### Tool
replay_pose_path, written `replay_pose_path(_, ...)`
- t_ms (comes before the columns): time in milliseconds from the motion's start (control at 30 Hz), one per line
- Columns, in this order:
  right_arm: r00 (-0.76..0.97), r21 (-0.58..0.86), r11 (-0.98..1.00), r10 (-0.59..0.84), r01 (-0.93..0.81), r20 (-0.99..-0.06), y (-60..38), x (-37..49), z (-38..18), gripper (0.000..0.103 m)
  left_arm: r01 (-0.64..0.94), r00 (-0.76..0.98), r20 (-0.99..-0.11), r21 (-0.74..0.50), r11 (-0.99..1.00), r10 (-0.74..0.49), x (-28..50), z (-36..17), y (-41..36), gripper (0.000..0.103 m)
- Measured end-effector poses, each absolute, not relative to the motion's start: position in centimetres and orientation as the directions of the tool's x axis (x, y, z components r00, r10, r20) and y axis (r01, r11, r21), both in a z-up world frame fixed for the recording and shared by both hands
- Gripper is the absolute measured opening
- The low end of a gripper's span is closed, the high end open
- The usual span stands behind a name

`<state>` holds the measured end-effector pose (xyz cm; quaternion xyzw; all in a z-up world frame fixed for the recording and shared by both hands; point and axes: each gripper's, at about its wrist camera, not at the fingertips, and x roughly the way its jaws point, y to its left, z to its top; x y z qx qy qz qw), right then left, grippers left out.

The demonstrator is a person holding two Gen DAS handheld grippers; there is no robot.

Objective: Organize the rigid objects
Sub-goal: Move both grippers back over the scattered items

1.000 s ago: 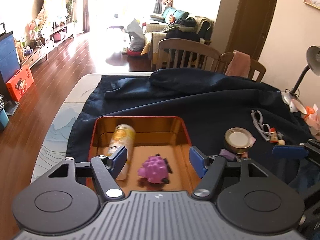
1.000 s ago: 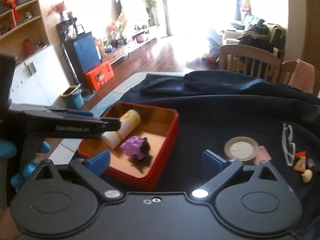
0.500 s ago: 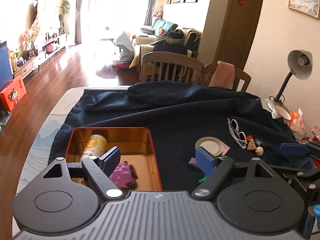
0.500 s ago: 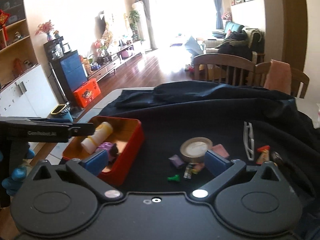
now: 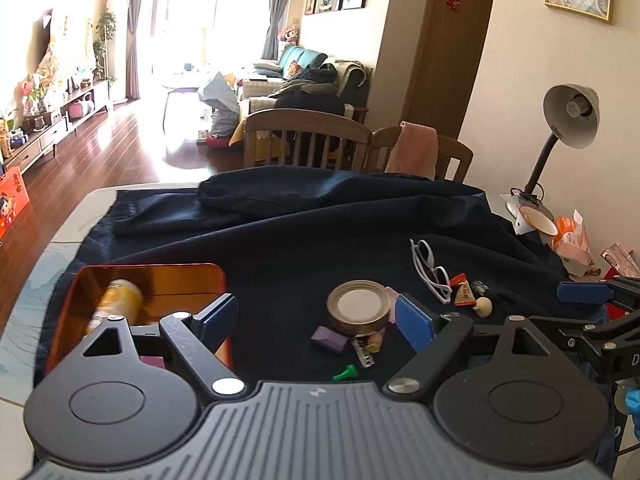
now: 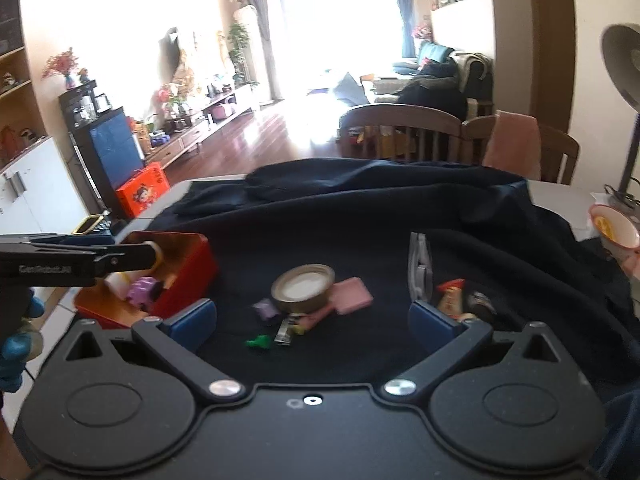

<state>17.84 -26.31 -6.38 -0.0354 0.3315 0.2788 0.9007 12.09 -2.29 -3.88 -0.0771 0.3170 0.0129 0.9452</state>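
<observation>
Red tin (image 6: 188, 268) w/ bottle (image 5: 120, 300) & purple toy (image 6: 142, 290), both claws wide, empty

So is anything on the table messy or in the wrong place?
Yes. Small things lie scattered on the dark cloth outside the red tray: a round tin lid, a pink block, a purple piece, a green peg and white glasses. Only the bottle and a spiky purple toy are in the tray.

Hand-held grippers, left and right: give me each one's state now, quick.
Left hand-held gripper: open, jaws just opened wider, nothing between them.
Right hand-held gripper: open, holding nothing.
</observation>
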Motion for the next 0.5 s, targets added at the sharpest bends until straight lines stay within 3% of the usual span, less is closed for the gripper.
replay_pose_path(500,0.642,0.122,0.915,0.361,-0.385,-0.677,-32.9,25.3,-10.6,0.102,-0.028,0.729,-0.679,-0.156,0.987,-0.086,19.5,-7.9,-7.2,0.086)
